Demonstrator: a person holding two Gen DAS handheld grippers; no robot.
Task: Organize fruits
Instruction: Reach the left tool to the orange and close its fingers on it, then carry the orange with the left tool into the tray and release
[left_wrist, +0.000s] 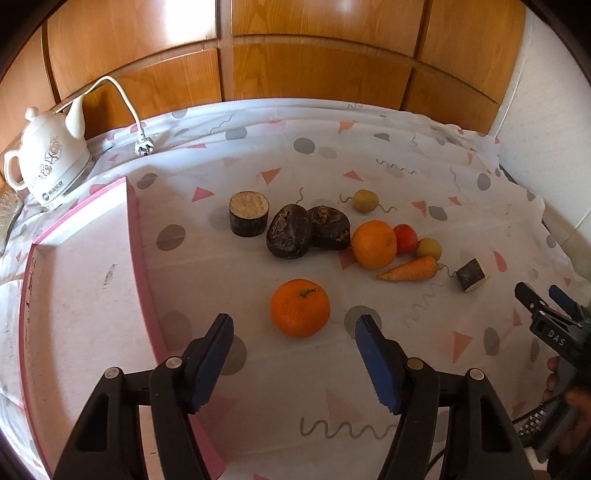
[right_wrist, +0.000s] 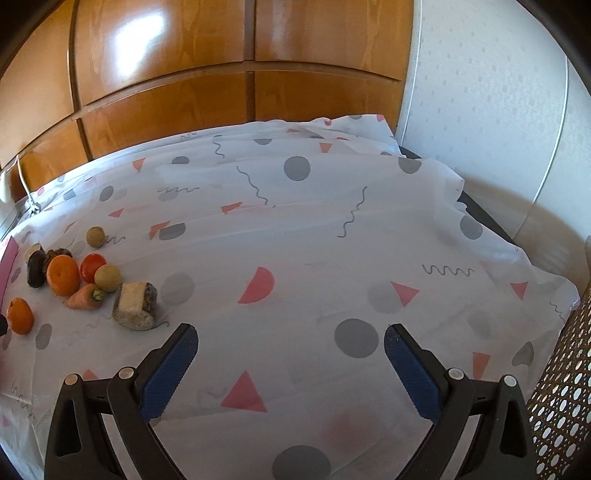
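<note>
From my left wrist camera, the far left is where I lose things first: the white kettle (left_wrist: 48, 162) is whole, but a woven object beside it is cut off by the frame edge and I cannot name it. The pink tray (left_wrist: 88, 258) runs out of view at the bottom left, and my own gripper arms cover its lower corner.

On the patterned cloth (left_wrist: 295, 155), a lone orange (left_wrist: 300, 307) sits just beyond my left gripper (left_wrist: 295, 325), apart from both fingertips. Those jaws stand partly spread and grasp nothing; the orange lies ahead of the gap, not between the pads.

Further back is a cut dark log piece (left_wrist: 248, 213), then two dark lumps (left_wrist: 308, 230) touching each other; I cannot tell what they are. A second orange (left_wrist: 373, 244) hides part of a red fruit (left_wrist: 405, 238), with a small yellowish fruit (left_wrist: 429, 248) beside that, a carrot (left_wrist: 408, 269) in front, another yellowish fruit (left_wrist: 365, 201) behind, and a small cut dark piece (left_wrist: 471, 275) to the right.

At the right edge, my right gripper (left_wrist: 543, 295) is half cut off, with part of a hand (left_wrist: 569, 398) below it.

In the right wrist view, the right gripper's jaws stand wide and released over bare cloth, touching nothing.
</note>
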